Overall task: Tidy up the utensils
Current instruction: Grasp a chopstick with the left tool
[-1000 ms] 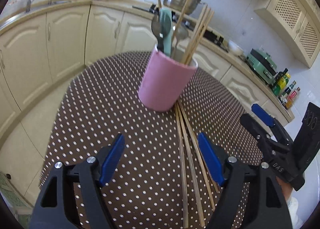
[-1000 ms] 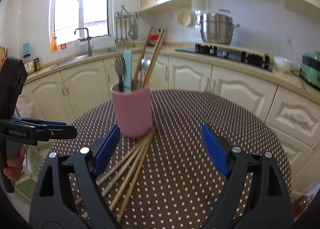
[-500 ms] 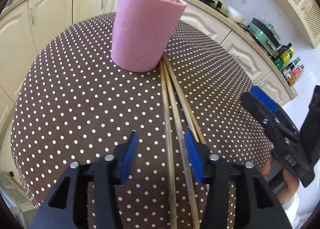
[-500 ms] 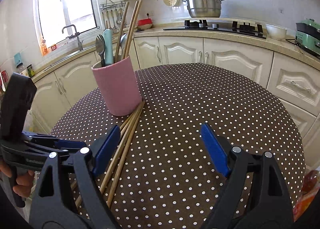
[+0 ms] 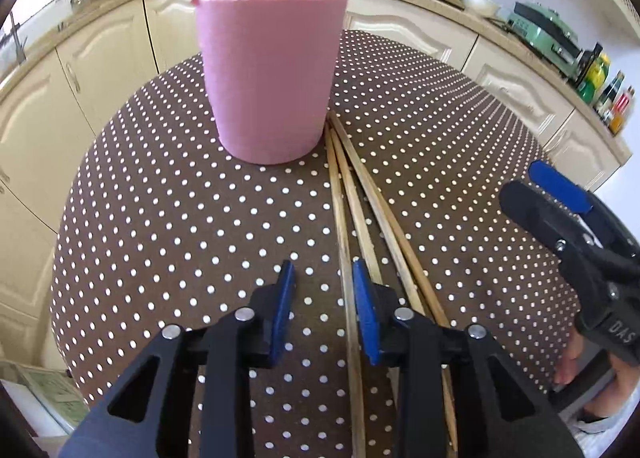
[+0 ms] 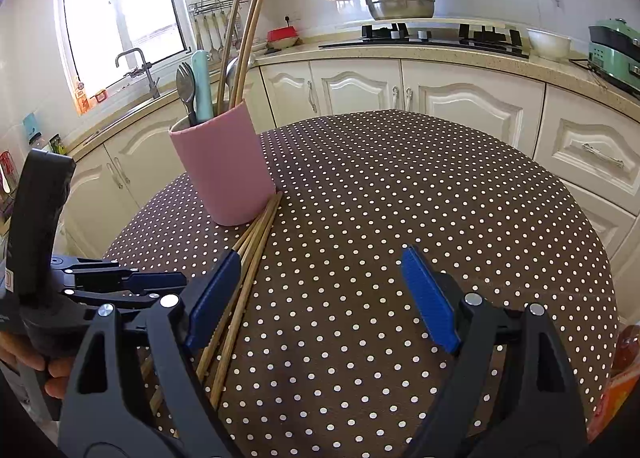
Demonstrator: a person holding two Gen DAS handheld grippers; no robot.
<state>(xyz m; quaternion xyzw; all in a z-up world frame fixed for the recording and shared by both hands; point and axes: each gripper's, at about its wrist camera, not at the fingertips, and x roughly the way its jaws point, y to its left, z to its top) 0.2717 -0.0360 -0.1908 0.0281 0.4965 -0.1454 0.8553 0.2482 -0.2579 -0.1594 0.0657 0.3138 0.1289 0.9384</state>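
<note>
L tongs (image 5: 323,286) part-open over chopsticks (image 5: 352,202) – gripping nothing; R tongs (image 6: 320,290) wide open – pink cup (image 5: 272,74) beside sticks.

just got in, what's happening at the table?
Utensil tidy-up. The pink holder already has spoons and some chopsticks in it. A bundle of loose chopsticks lies on the dotted table beside it. The left gripper is low over them, partly closed around one stick. The right gripper hangs open, empty.
</note>
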